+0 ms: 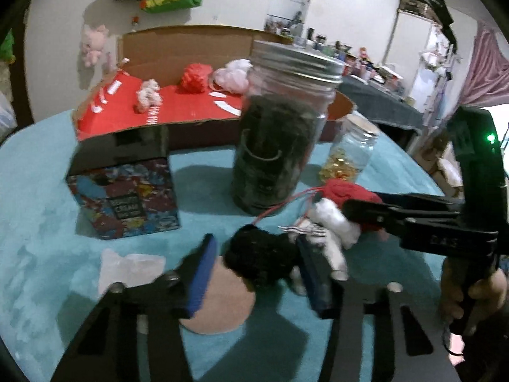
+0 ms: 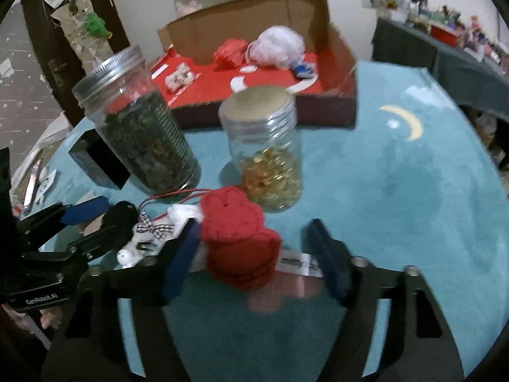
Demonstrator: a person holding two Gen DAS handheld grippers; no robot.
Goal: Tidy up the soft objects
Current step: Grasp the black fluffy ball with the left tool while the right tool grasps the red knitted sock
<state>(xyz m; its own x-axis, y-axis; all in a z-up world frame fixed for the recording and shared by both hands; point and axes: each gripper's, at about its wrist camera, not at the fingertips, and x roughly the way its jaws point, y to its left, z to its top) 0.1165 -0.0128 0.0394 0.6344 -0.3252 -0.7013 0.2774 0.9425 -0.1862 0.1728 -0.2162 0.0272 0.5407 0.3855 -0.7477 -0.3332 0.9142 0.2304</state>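
Two grippers are meeting over one soft toy [image 2: 152, 238] that is lying on the teal cloth [image 2: 397, 175]. The left gripper [image 1: 254, 243] is framing the toy's black fuzzy end [image 1: 261, 254]; its blue pads are standing close on either side of the fuzz. Blur is hiding whether both are pressing, so I cannot tell if it is pinching. A peach disc [image 1: 222, 302] is lying on the cloth beneath that claw. The right gripper [image 2: 253, 227] is straddling the toy's red end [image 2: 238, 238] with its jaws spread. One pad is sitting against the red cloth while the other is standing clear of it, with a white tag [image 2: 299, 264] showing in the gap. A hand [image 1: 470, 296] is gripping that tool's handle. Thin red wires [image 2: 171, 195] are trailing from the toy toward the jars.

Just behind the toy, a small jar [image 2: 270, 165] holding golden pieces is standing upright. Beside it a taller jar [image 1: 273, 146] is holding dark leafy matter; both are wearing metal lids. A printed box [image 1: 127, 200] is sitting to the tall jar's left in the left wrist view.

Farther back, an open cardboard box [image 2: 318, 102] with a red floor is resting on the cloth. It is holding a red puff [image 2: 230, 52], a white puff [image 2: 280, 46] and a small pale bundle [image 2: 179, 78]. A pink plush [image 1: 92, 44] is hanging on the far wall.
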